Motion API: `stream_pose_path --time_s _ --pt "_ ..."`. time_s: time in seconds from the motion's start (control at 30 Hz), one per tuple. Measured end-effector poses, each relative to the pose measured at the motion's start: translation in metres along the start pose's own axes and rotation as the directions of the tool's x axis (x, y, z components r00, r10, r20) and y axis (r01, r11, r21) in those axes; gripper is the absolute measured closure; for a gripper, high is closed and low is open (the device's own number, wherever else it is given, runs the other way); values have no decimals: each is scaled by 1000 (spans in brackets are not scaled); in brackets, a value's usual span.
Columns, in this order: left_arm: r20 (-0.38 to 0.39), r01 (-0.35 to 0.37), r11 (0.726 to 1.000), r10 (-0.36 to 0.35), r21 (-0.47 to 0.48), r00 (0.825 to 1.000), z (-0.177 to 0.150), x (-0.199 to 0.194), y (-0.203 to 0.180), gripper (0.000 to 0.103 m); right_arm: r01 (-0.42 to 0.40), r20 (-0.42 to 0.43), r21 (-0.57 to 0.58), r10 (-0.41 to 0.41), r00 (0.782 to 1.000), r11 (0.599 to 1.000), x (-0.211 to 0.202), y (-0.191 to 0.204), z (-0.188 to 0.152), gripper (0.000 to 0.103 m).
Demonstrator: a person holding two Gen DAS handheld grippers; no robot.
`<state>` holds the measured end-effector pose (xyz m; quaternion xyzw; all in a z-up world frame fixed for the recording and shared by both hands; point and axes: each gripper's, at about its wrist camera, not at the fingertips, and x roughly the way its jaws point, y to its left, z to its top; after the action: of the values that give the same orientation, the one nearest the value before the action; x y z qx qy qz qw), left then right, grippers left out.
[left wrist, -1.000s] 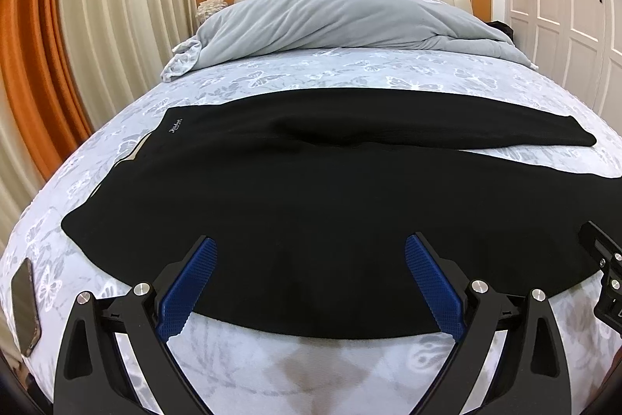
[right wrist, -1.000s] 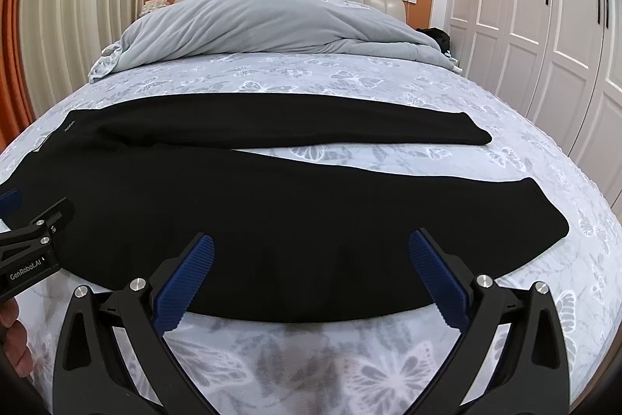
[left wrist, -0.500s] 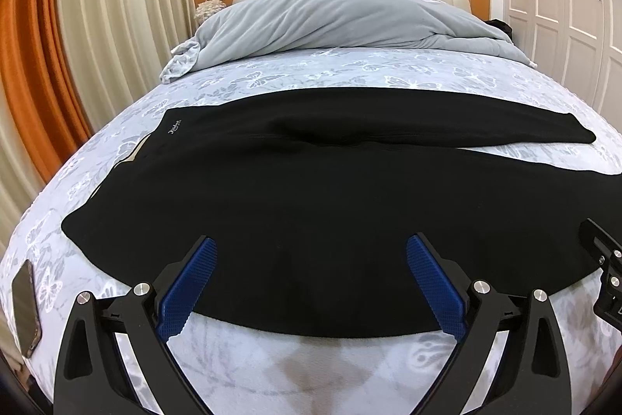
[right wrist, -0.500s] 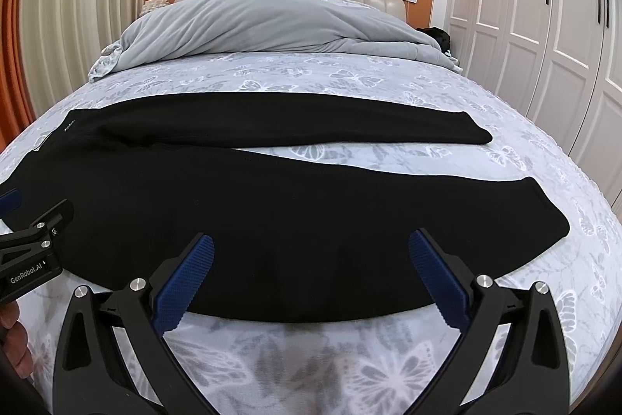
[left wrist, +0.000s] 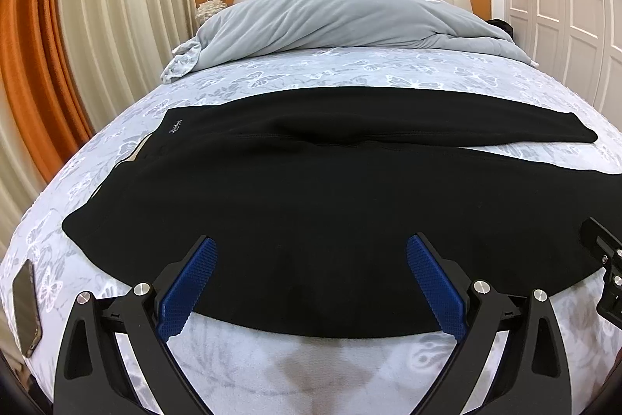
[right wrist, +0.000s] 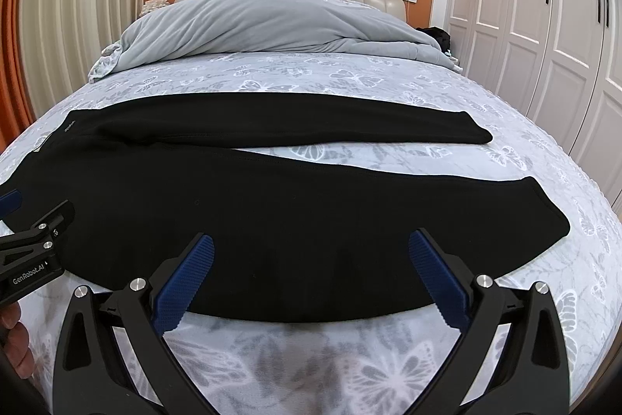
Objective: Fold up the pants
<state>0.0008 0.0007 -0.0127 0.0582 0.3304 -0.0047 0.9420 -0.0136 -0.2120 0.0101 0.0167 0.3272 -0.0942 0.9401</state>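
Black pants lie flat across the bed, long axis crosswise, waistband toward the left gripper, cuffs toward the right gripper, both jaws apart at the near hem.

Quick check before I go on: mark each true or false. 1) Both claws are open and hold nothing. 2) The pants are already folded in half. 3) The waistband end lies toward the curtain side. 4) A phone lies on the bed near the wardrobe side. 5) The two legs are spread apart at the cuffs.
1) True. The left claw and right claw are both open above the near edge of the black pants.
2) False. The pants lie flat at full length across the bed.
3) True. The waistband points toward the curtains.
4) False. The phone lies at the curtain-side edge.
5) True. Sheet shows between the cuffs.
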Motion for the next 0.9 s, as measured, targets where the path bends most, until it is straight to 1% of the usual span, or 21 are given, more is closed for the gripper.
stream_pose_path --time_s 0.9 --pt "-4 2 1000 -2 4 1000 -2 2 0 6 1 -7 0 -1 1000 1000 3 1 -4 5"
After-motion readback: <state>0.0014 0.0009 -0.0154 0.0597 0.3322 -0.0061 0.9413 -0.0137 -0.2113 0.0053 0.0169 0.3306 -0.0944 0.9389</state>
